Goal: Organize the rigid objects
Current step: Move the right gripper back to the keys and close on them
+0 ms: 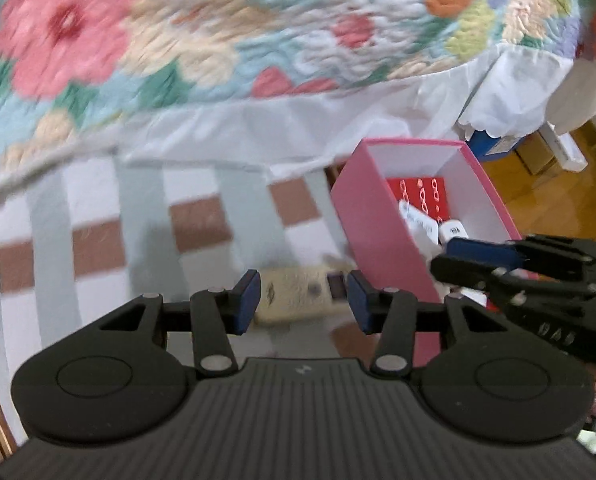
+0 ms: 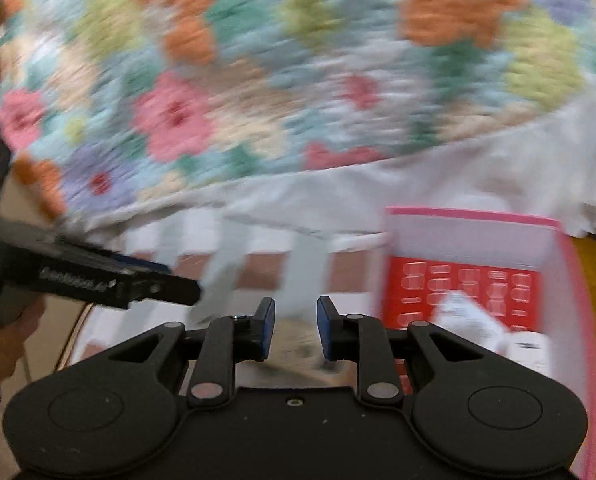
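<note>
**Kid:** What is close to you?

**Me:** My left gripper is open wide. A fuzzy tan thing lies flat between its fingers on the striped cloth. I cannot tell if the pads touch it. My right gripper is open a little and holds nothing. The same tan thing shows blurry under it.

**Kid:** What is next?

**Me:** A pink box sits just right of the tan thing. Inside are a red card and small white packs. From the left camera, my right gripper pokes over the box.

**Kid:** And far away?

**Me:** A flower blanket on a white sheet
</note>
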The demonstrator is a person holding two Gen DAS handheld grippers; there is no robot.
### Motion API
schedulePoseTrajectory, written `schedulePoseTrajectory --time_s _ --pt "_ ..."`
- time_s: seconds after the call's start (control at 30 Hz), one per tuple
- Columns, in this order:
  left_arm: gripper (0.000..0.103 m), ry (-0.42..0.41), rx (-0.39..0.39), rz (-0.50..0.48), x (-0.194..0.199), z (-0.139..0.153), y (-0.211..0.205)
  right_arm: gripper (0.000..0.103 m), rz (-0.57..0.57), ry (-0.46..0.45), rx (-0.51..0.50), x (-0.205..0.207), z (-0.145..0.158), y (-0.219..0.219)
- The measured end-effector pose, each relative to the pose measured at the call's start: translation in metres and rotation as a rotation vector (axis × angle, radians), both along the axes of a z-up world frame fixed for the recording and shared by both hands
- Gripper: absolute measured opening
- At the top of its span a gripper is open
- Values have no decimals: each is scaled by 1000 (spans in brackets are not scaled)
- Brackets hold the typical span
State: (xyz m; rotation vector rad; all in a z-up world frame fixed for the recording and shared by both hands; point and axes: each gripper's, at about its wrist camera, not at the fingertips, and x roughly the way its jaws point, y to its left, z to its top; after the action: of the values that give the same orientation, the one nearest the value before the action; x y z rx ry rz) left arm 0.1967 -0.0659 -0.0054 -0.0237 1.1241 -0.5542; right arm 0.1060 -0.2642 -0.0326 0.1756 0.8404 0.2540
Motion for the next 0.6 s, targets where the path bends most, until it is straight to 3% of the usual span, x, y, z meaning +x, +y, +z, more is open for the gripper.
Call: schedulePoseTrajectory --time_s 0.07,0.2,0.37,0.5,0.6 --pt "46 27 -25 13 -4 1 20 27 69 6 -12 1 0 21" --pt "47 -33 32 40 -12 -5 40 29 177 17 -43 3 -7 56" --pt "47 11 -5 105 -5 -41 65 30 239 46 -57 10 -35 81" --pt "47 52 -8 142 -2 -69 81 41 288 23 -90 13 -60 102" --pt "47 92 -37 172 2 -90 94 42 331 3 -127 19 -77 120"
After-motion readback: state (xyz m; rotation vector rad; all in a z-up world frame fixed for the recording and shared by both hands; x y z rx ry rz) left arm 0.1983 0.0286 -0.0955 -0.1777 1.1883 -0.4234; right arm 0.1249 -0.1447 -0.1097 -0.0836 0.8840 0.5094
